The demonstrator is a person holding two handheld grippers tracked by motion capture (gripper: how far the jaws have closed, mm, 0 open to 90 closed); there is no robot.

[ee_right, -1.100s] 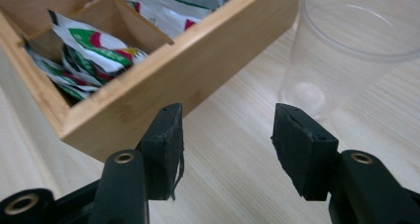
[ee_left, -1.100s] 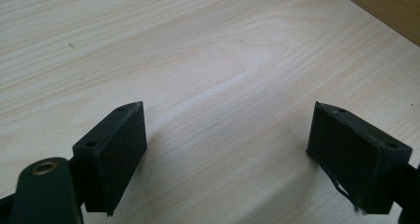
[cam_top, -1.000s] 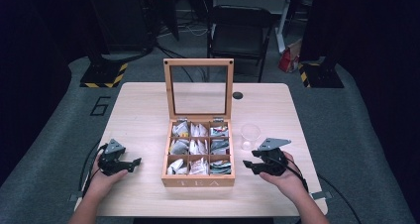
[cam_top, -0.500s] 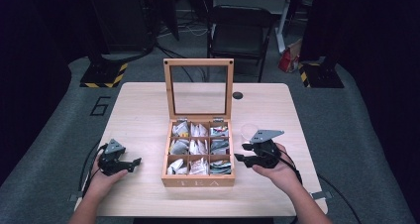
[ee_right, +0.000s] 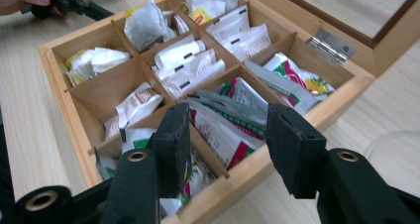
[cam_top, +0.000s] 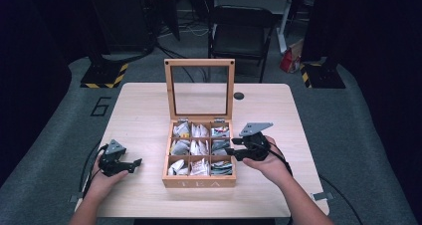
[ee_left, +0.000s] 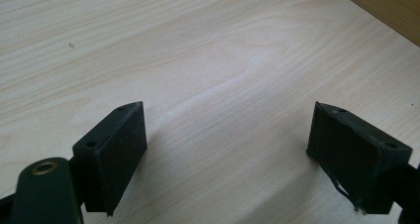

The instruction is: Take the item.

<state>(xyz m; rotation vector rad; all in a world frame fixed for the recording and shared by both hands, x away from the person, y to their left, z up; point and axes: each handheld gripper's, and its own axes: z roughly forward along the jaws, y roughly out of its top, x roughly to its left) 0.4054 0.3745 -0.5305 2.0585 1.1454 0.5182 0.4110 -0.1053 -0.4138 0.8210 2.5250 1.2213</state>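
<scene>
A wooden tea box (cam_top: 199, 181) stands at the middle of a light wooden table (cam_top: 144, 110), its glass-paned lid (cam_top: 199, 89) raised upright at the far side. The box front bears the letters "TEA". Its interior is divided into nine compartments, each holding paper tea sachets (ee_right: 188, 68); white sachets fill the centre column, and green-and-red printed ones (ee_right: 233, 120) lie in the column nearest the right tool.

The left tool (cam_top: 135, 163) rests low over bare table to the left of the box, well apart from it and held in the person's left hand (cam_top: 102, 180). In the left gripper view its two black jaws stand wide, with nothing but wood grain between them.

The right tool (cam_top: 230, 151) sits at the box's right edge, level with the middle row, held in the right hand (cam_top: 271, 163). In the right gripper view its jaws are moderately spread above the printed sachets, gripping nothing.

A small dark round mark (cam_top: 239, 95) lies on the table beside the lid.
</scene>
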